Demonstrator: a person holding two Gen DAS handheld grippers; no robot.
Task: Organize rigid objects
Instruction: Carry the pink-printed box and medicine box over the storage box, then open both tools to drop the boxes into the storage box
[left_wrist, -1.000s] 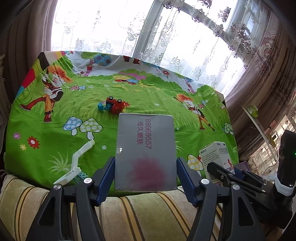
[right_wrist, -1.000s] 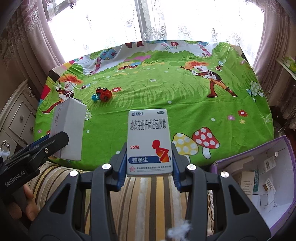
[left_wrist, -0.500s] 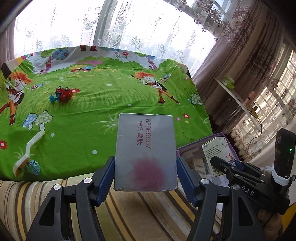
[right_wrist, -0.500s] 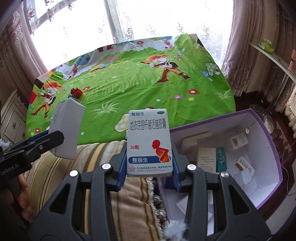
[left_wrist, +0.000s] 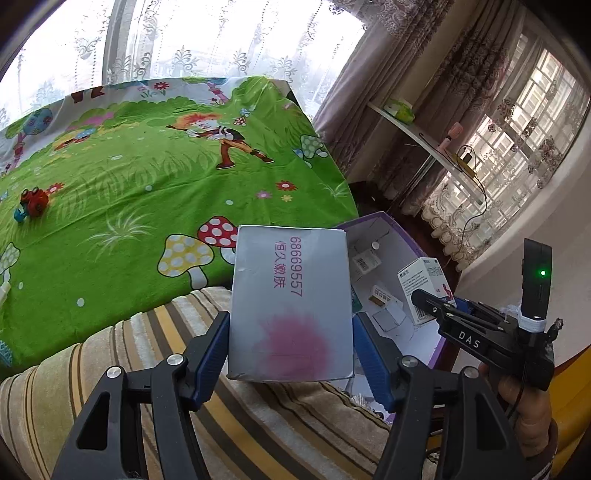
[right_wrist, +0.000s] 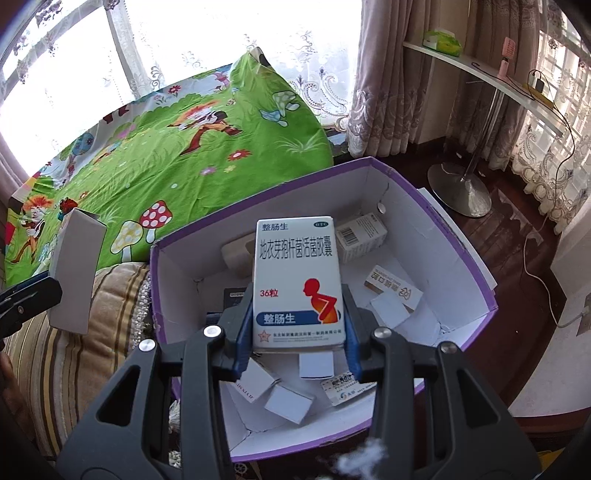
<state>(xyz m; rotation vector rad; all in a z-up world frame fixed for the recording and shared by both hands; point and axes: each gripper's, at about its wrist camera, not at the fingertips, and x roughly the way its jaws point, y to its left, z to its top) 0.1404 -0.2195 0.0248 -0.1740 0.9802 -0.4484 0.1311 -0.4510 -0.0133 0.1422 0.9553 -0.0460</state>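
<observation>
Bed covered by a green cartoon-print sheet (left_wrist: 140, 192) with mushrooms and figures fills the left and far side; bright lace-curtained windows (right_wrist: 207, 40) behind it. Near edge: striped beige-brown plush blanket (left_wrist: 110, 369). Right of the bed, on dark wood floor, sits an open purple cardboard box with white inside (right_wrist: 476, 266), holding several small white cartons, loosely scattered, some lying flat. Far right: white wall shelf (right_wrist: 491, 74) with a green tissue pack, patterned drapes, a round metal stand base (right_wrist: 460, 192), white cable on the floor.

Left gripper (left_wrist: 290, 365) is clamped on a grey rectangular carton with pink print and a pink blotch (left_wrist: 291, 302), held over the blanket edge just left of the purple box. Right gripper (right_wrist: 297, 328) is clamped on a white medicine carton with blue band and red-orange figure (right_wrist: 297, 280), held above the inside of the purple box, apart from the cartons below.

Small red toy car (left_wrist: 33, 201) sits far left on the sheet.

Hidden: the held cartons cover the box contents behind them; labels on the small cartons mostly unreadable; a white object at the left edge of the left wrist view is cut off. Window detail blown out.
</observation>
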